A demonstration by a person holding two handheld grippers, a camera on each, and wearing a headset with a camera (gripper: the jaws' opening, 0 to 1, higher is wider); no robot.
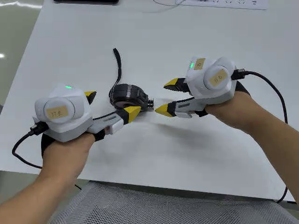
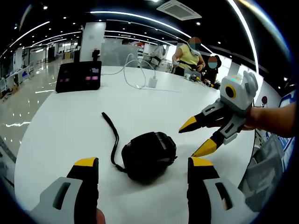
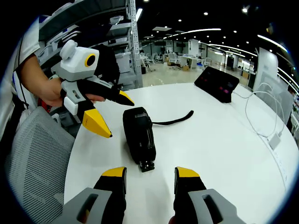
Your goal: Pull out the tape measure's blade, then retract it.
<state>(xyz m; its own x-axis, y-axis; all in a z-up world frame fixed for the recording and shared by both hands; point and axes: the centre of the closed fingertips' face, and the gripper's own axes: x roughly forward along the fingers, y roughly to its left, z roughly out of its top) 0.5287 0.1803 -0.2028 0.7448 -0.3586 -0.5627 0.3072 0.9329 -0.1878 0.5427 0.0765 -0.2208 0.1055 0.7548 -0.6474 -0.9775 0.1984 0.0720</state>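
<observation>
Black tape measure (image 1: 130, 97) loose between spread left gripper (image 1: 113, 102); spread right gripper (image 1: 161, 98) at 3 o'clock; liable to skid if tugged unclamped.

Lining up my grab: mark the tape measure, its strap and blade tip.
black round tape measure case (image 1: 127, 95), head view, top face.
black wrist strap (image 1: 118, 61), head view, mid-length.
blade tip (image 3: 146, 165), right gripper view, end hook.

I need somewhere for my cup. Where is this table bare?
The table is bare from the tape measure back to the power strip at the far edge, and in the middle of the near edge. Crowded: the centre, where the left gripper and right gripper flank the tape measure.
</observation>
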